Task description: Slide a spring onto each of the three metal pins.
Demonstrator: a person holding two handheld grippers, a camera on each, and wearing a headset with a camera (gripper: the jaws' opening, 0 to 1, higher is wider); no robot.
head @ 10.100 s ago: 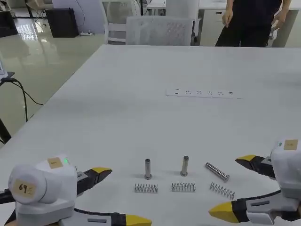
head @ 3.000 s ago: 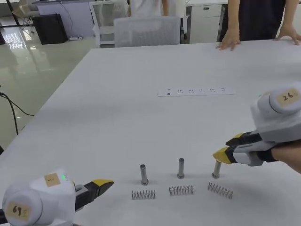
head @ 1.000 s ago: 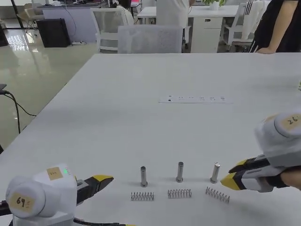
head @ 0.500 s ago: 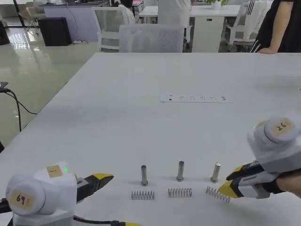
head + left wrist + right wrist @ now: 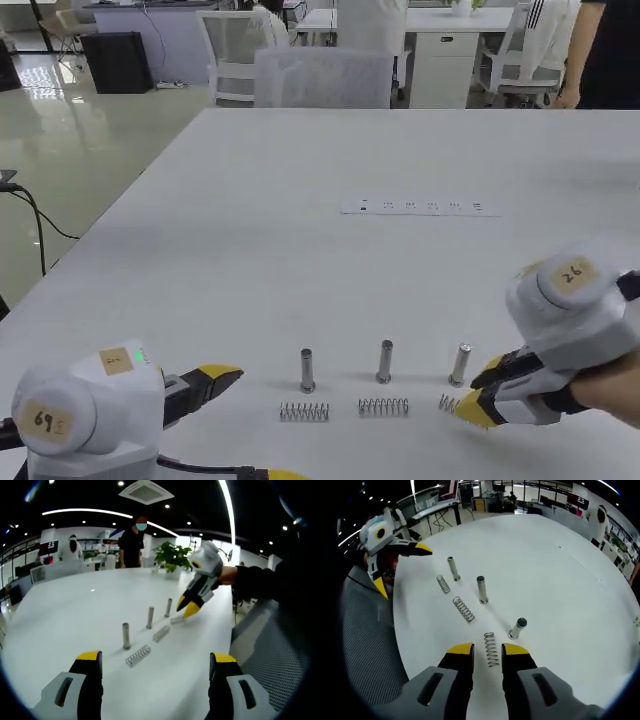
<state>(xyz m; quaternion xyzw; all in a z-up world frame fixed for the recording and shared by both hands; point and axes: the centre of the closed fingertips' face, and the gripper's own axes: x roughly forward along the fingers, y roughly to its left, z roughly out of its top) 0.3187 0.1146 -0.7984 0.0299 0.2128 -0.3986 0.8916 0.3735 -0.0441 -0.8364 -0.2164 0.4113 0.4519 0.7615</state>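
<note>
The white tabletop (image 5: 300, 250) carries all the things. The left claw (image 5: 246, 425), at 7 o'clock in the head view, is cut off by the lower edge. Its jaws stand wide apart and hold nothing. The right claw (image 5: 478, 398), at 4 o'clock, has its jaws a little apart, one on each side of the near end of the right spring (image 5: 490, 647), not pressing it. Three pins (image 5: 385, 361) stand upright in a row. The other two springs (image 5: 304, 411) lie flat at 6 o'clock of their pins. In the head view the right spring is half hidden behind the right claw.
</note>
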